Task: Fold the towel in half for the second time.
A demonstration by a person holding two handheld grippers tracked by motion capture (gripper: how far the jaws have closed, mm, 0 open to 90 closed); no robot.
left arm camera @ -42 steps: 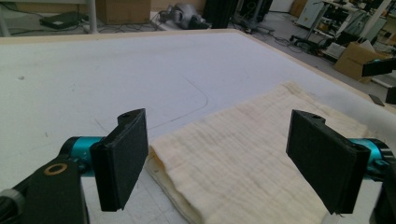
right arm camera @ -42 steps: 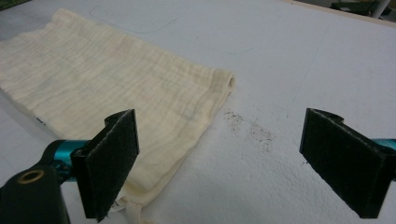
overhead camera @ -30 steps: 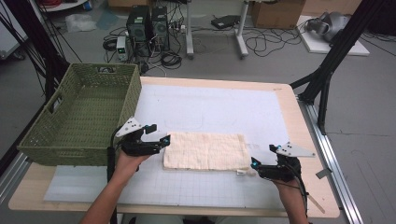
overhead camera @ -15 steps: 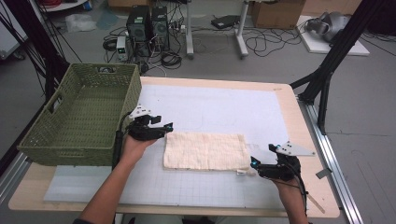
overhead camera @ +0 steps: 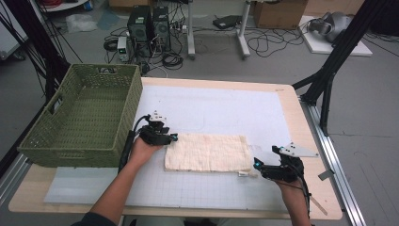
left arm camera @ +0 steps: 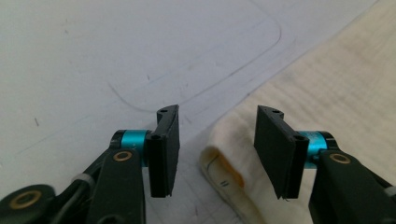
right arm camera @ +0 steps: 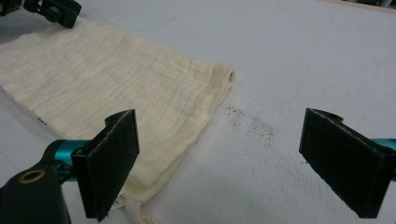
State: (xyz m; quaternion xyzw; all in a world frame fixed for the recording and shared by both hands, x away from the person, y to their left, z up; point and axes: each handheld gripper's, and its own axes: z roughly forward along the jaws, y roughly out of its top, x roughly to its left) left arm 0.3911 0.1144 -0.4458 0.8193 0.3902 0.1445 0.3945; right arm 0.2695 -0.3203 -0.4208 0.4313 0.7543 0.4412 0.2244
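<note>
Cloth (left arm camera: 327,93): runs off the right and bottom edges of the left gripper view; its left end leaves the right gripper view.
Label (left arm camera: 224,175): small print too blurred to read.
Left gripper (overhead camera: 160,134): far corner of the cloth underneath it is covered (high view).
Basket (overhead camera: 117,117): near wall hides part of its floor.
Person: forearms cut off at the bottom edge.
</note>
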